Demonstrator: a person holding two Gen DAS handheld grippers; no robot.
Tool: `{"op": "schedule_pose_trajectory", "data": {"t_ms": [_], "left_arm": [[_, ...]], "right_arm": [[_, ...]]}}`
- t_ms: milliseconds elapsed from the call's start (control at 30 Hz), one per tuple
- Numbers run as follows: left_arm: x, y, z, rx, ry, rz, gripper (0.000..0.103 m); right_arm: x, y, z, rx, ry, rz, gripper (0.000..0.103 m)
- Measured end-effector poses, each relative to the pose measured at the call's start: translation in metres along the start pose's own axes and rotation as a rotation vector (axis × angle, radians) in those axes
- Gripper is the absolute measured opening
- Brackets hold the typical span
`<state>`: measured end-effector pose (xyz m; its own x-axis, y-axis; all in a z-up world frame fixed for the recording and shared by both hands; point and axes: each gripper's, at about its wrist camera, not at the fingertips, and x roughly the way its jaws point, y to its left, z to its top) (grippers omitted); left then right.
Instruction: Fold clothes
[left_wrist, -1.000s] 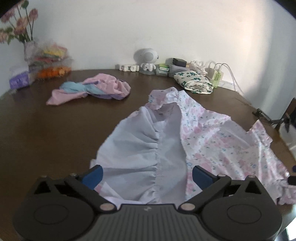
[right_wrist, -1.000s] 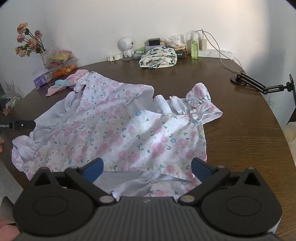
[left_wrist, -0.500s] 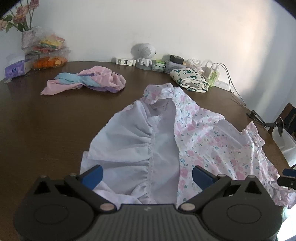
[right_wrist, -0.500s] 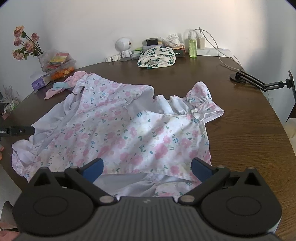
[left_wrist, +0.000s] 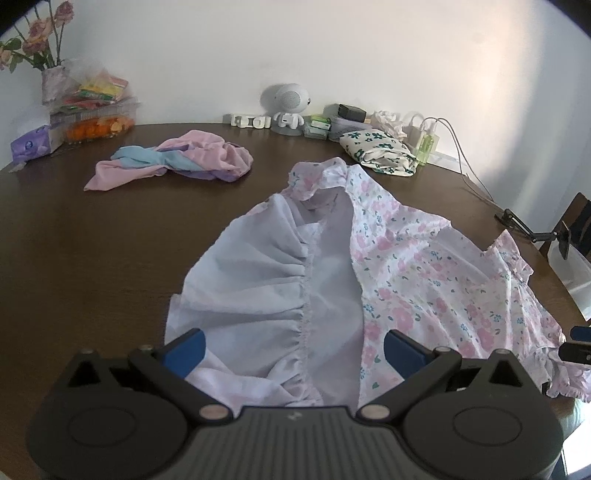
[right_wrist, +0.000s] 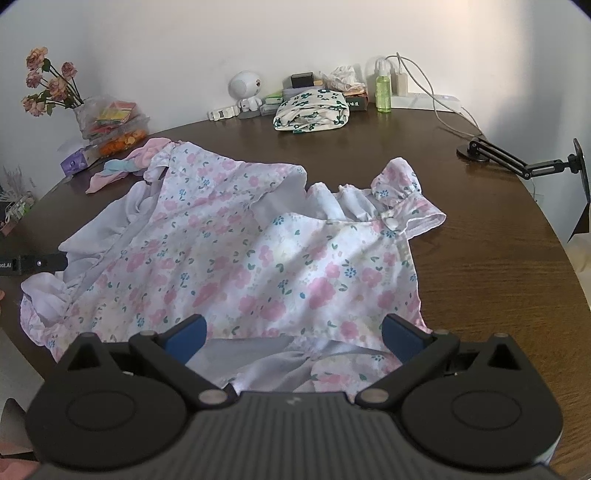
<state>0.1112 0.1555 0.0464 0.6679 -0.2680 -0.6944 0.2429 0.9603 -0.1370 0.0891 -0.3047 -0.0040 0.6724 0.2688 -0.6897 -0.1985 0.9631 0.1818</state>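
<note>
The floral dress (right_wrist: 258, 258) lies spread across the brown bench (right_wrist: 498, 277), partly rumpled, with one side turned over so the pale lining (left_wrist: 266, 280) shows. Its long axis runs from the ruffled sleeve (right_wrist: 406, 203) on the far right toward the near left edge, slanting across both views.

The left tool (left_wrist: 293, 349) hangs just over the lining side, fingers spread wide with nothing between them. The right tool (right_wrist: 291, 338) hangs over the near hem of the printed side, equally spread and empty. Each sits at its own end of the near edge, so neither is clearly the nearer one; the cloth lies straight ahead of both.

The hem under the right tool seems already doubled back on itself, though the tool body hides much of it. A pink bundle (left_wrist: 173, 162) rests well apart, behind the dress.
</note>
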Motion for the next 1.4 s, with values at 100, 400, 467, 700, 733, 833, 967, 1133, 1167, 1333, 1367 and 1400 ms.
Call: {"op": "schedule_pose_trajectory", "data": {"t_ms": [100,400,467,700,733,833,967,1133,1167,1333,1367,1400], "left_arm": [[-0.001,-0.001,0.0,0.003,-0.006,0.007,0.103],[0.0,-0.005,-0.001,0.015,-0.008,0.011,0.103],[0.001,-0.005,-0.001,0.016,-0.006,0.011,0.103],[0.006,-0.007,-0.001,0.02,0.0,0.015,0.103],[0.007,-0.008,-0.001,0.022,0.001,0.015,0.103],[0.01,-0.009,-0.001,0.028,0.004,0.016,0.103],[0.012,-0.01,0.0,0.033,0.005,0.018,0.103],[0.014,-0.008,0.002,0.033,0.006,0.026,0.103],[0.015,-0.008,0.002,0.039,0.009,0.028,0.103],[0.015,-0.003,0.014,0.091,0.005,0.036,0.103],[0.015,0.0,0.019,0.101,0.0,0.042,0.103],[0.016,0.001,0.025,0.122,-0.004,0.051,0.103]], "right_arm": [[0.0,0.0,-0.001,0.0,0.0,0.0,0.103],[0.001,-0.002,-0.004,0.006,-0.001,0.004,0.103],[0.002,-0.003,-0.004,0.006,-0.001,0.003,0.103],[0.007,-0.005,-0.005,0.014,0.006,0.008,0.103],[0.007,-0.005,-0.005,0.014,0.008,0.008,0.103],[0.01,-0.005,-0.006,0.014,0.011,0.01,0.103],[0.011,-0.006,-0.006,0.014,0.009,0.013,0.103],[0.01,-0.008,-0.004,0.018,-0.001,0.016,0.103],[0.01,-0.009,-0.002,0.017,-0.002,0.016,0.103],[-0.002,-0.005,0.019,-0.019,-0.03,0.018,0.103],[-0.005,-0.004,0.023,-0.028,-0.037,0.018,0.103],[-0.008,-0.002,0.028,-0.037,-0.045,0.018,0.103]]}}
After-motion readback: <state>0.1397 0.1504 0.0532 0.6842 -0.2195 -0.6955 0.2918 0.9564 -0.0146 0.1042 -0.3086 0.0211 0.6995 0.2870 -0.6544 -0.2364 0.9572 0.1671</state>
